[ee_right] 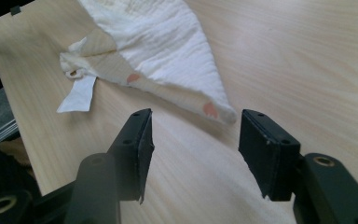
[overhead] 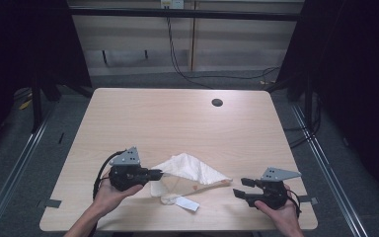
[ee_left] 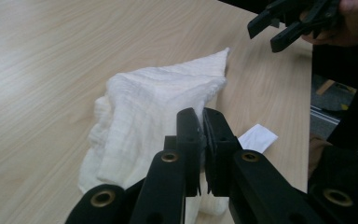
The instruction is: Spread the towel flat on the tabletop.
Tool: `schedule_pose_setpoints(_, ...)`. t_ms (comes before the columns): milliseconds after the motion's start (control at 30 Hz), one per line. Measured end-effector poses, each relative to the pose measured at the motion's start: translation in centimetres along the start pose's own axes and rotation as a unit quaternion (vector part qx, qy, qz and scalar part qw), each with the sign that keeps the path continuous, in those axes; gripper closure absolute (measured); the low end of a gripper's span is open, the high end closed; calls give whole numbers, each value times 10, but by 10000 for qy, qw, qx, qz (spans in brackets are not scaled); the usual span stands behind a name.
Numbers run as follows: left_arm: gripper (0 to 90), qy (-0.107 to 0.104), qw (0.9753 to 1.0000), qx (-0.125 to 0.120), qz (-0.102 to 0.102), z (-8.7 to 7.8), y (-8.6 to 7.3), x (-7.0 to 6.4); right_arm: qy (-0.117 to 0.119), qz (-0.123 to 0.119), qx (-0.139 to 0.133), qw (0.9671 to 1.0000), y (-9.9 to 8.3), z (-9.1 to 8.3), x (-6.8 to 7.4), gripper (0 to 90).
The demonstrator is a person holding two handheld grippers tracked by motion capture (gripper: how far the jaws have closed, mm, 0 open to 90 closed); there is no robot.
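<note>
A white muslin cloth point(overhead: 190, 169) lies bunched on the near part of the wooden table point(overhead: 177, 118), with one pointed corner stretched to the right. A white label point(overhead: 186, 204) hangs from its near edge. My left gripper point(overhead: 155, 173) is shut on the cloth's left side; in the left gripper view the jaws pinch a fold of the cloth point(ee_left: 158, 102) between them point(ee_left: 201, 126). My right gripper point(overhead: 240, 187) is open just right of the pointed corner. In the right gripper view the corner point(ee_right: 223, 112) with its orange spots lies just beyond the gripper point(ee_right: 193, 140).
A round cable hole point(overhead: 217, 102) sits in the table's far right part. The label point(ee_right: 78, 95) lies flat on the wood near the table's front edge. Dark floor and metal rails surround the table, with cables at the back.
</note>
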State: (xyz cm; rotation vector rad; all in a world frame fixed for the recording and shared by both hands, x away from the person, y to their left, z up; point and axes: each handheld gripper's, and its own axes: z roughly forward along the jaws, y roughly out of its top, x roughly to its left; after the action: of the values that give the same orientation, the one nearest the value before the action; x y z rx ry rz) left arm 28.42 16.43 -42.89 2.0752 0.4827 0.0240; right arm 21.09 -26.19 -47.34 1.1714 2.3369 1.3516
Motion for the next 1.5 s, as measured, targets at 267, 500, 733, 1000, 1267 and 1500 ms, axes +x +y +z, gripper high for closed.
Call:
schedule_pose_setpoints(267, 863, 192, 9996, 204, -25, -8, -4, 7, 77, -106, -1, 9999, 7, 6, 3, 526)
schedule_pose_setpoints(500, 862, 274, 9992, 49, -287, -14, -18, 22, 284, -433, 292, 9982, 11, 23, 9, 548)
schedule_pose_setpoints(733, 862, 379, 9982, 27, -457, -16, -26, 31, 530, -583, 330, 9963, 23, 40, 13, 583)
schedule_pose_setpoints(1000, 861, 382, 9978, 145, -513, -14, -33, 37, 627, -1007, 705, 9904, 17, 57, 18, 638)
schedule_pose_setpoints(1267, 861, 457, 9971, 119, -593, -15, -35, 42, 595, -1351, 932, 9846, 9, 70, 23, 617)
schedule_pose_setpoints(1500, 860, 410, 9970, 113, -650, -15, -38, 45, 422, -1531, 855, 9836, 7, 71, 26, 667)
